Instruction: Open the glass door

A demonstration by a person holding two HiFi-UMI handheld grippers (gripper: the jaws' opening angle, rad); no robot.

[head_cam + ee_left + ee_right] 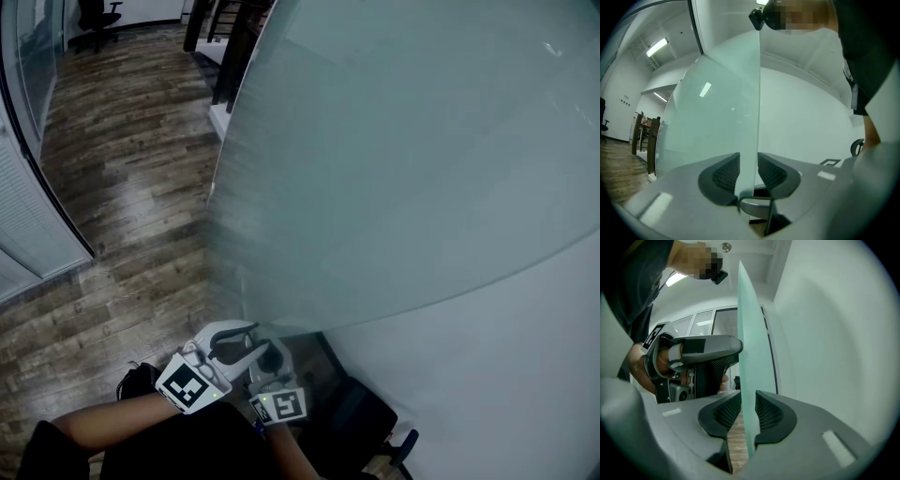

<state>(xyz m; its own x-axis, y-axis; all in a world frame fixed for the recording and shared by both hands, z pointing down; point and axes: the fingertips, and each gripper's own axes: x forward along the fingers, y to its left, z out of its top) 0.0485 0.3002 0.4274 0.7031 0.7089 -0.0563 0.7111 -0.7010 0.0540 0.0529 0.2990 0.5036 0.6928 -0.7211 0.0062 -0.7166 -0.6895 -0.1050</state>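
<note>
The frosted glass door point(403, 159) fills the upper right of the head view. Both grippers sit at its near vertical edge, low in the picture. My left gripper point(246, 333) is the upper one and my right gripper point(274, 367) sits just under it. In the left gripper view the pane's edge point(749, 117) runs upright between the pads and fills the gap of my left gripper point(749, 176). In the right gripper view the door's edge point(746, 357) stands the same way inside my right gripper point(748, 416), both pads against it. A grey finger point(710, 345) of the left gripper shows beyond the glass.
Wooden floor point(122, 187) stretches to the left of the door. A white wall point(487, 375) stands on the right. A glazed partition with blinds point(23, 225) lines the far left. Dark furniture point(230, 47) stands at the top, and a dark wheeled chair base point(375, 427) lies near my arms.
</note>
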